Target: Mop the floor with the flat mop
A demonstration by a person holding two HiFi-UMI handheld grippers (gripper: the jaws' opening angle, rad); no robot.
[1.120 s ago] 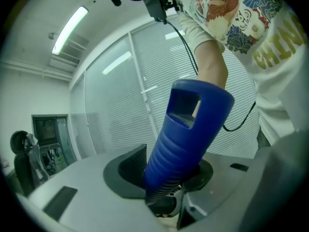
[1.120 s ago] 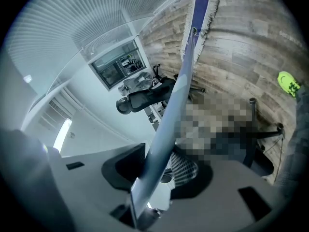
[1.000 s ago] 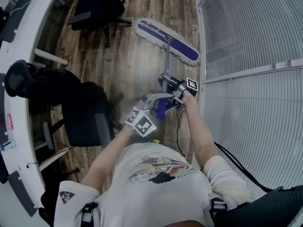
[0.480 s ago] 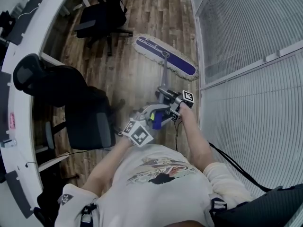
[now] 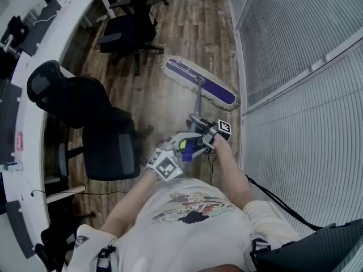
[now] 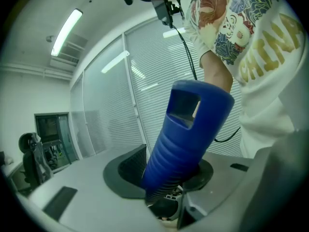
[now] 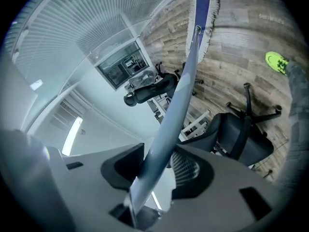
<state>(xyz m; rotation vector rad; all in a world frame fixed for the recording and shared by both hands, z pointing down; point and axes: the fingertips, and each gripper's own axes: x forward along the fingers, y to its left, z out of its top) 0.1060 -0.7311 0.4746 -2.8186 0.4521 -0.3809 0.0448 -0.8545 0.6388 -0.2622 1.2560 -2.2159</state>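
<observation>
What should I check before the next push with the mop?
1. Left tool clamped on the blue handle: ok.
2. Right tool firm on the pole: not ok; its jaws are opening, with the pole between them.
3. Mop head flat on the wood floor: ok.
4. Room ahead: not ok; a black office chair stands close beyond the mop head.
5. Mop head's right end apart from the glass partition: cannot tell.
</observation>
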